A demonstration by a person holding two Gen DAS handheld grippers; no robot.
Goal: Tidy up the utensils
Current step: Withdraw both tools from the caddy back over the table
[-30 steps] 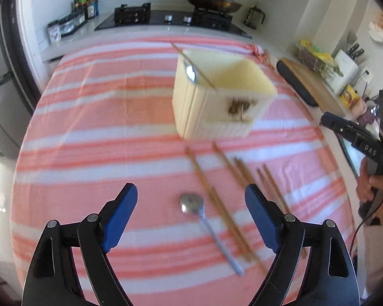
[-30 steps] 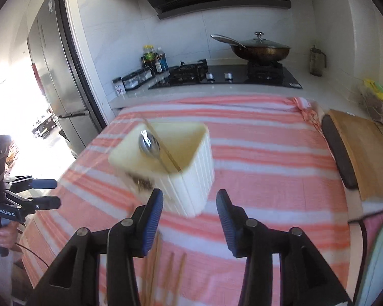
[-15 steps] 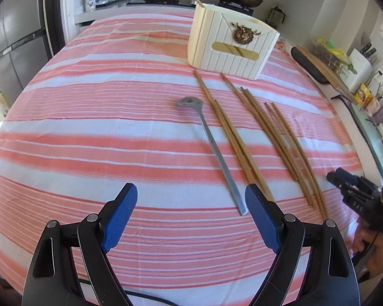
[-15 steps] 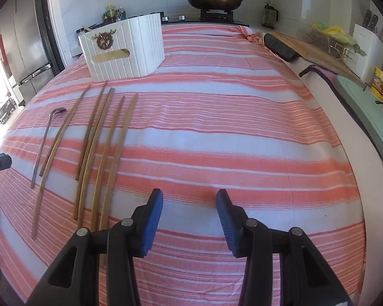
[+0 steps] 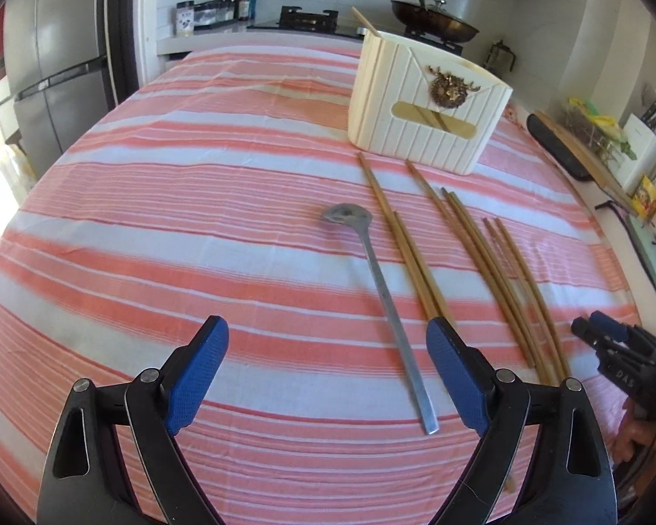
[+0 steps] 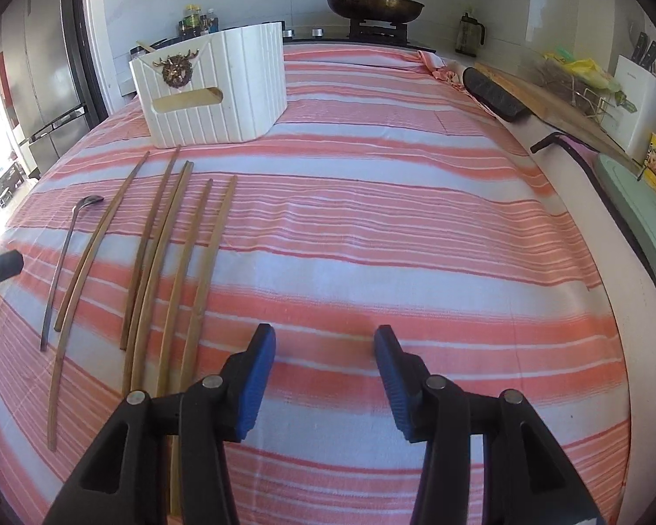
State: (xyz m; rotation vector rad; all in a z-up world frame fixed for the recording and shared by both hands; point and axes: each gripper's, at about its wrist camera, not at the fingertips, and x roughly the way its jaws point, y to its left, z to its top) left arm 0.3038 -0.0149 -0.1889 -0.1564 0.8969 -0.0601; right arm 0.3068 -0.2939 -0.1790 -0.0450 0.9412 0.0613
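A: What's under the grippers?
B: A worktop (image 6: 415, 227) in a pink-and-white striped cloth; stove and pan (image 6: 374, 2) far ahead

A: The utensils?
B: The spoon (image 5: 378, 293) lies just ahead of the left gripper (image 5: 328, 376). The chopsticks (image 6: 170, 253) lie ahead-left of the right gripper (image 6: 326, 383), the white holder (image 6: 223, 92) beyond them

A: Jaws?
B: Both spread, empty; the right's just widened slightly
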